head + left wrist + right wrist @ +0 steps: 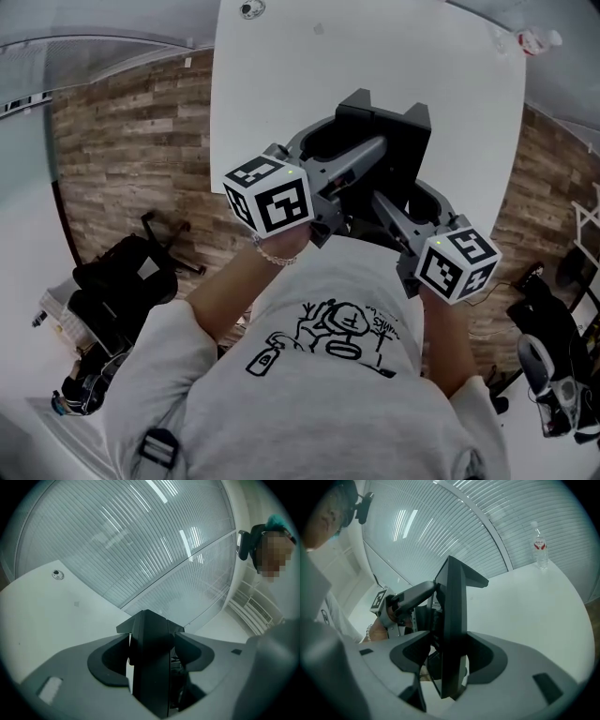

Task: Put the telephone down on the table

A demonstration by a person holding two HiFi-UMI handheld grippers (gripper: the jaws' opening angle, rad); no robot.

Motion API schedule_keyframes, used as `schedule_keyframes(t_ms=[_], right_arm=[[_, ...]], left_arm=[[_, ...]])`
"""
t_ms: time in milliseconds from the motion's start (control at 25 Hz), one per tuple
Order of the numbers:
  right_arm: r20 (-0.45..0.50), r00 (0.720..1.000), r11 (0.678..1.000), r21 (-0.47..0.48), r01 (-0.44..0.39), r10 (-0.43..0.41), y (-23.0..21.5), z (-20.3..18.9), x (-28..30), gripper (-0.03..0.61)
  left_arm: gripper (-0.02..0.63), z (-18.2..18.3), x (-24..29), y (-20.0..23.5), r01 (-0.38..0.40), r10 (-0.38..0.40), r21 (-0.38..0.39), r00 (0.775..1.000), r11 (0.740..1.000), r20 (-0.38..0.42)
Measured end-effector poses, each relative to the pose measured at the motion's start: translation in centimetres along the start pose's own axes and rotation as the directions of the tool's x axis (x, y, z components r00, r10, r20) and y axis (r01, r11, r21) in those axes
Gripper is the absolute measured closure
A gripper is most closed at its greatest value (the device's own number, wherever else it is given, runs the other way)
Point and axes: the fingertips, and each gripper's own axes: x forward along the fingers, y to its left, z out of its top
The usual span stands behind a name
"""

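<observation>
1. Black angular telephone [384, 122] pinched from both sides by left hand-held gripper [152, 656] and right hand-held gripper [450, 665], jaws pressed on its casing.
2. Held over near half of white rectangular surface [272, 84], midway between side edges; contact with it unreadable.
3. Open white top beyond; clear plastic bottle [540, 545] at far right corner, well apart.

I get bright, even light from overhead in all three views. In both gripper views the ribbed wall [140, 550] throws back long white streaks of glare. The white table [281, 84] is nearly washed out, and the black telephone [384, 131] loses its detail, I think to shadow. The gripper views bend hard at the edges, with dark corners, and the nearest parts look soft.
</observation>
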Motion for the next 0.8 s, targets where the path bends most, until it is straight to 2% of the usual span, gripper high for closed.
schedule_keyframes(t_ms=[800], right_arm=[[-0.002,1.000,0.999,0.032,0.025,-0.025,-7.5,-0.6,4.2,0.354]], left_arm=[[0.314,-2.0,6.0,6.4,0.014,-0.015,-0.025,0.998,1.000,-0.053]])
